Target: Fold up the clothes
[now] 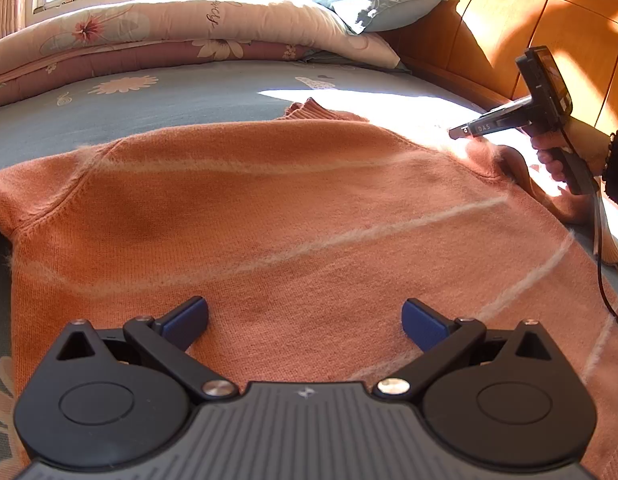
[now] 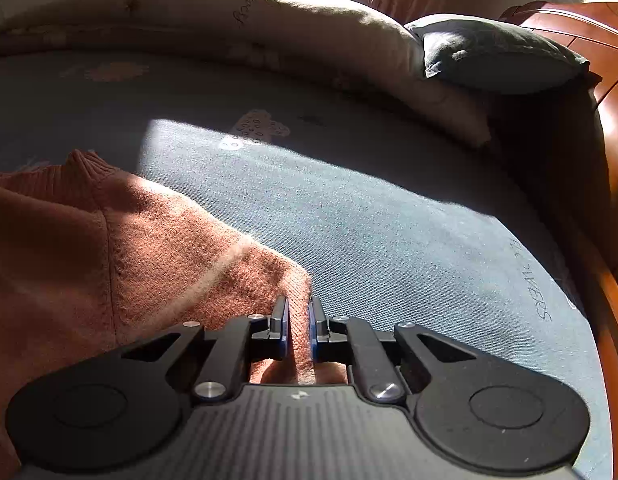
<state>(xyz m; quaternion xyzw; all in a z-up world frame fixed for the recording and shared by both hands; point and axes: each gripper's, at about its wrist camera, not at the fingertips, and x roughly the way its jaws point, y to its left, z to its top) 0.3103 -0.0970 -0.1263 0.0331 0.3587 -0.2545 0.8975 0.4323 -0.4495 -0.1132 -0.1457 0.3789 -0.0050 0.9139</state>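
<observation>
Now right gripper clamping sweater sleeve beside collar (likely readying inward fold); left gripper hovering over sweater hem, jaws gaping, holding nothing.

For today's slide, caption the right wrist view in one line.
Right gripper pinches the orange sweater's sleeve on the blue bedsheet.

Orange knit sweater with thin pale diagonal stripes lies across the frame's middle. Blue-grey bedsheet shows pink-white daisies. Upper left, a pink floral quilt; upper right, a teal pillow and orange-brown wooden headboard.
</observation>
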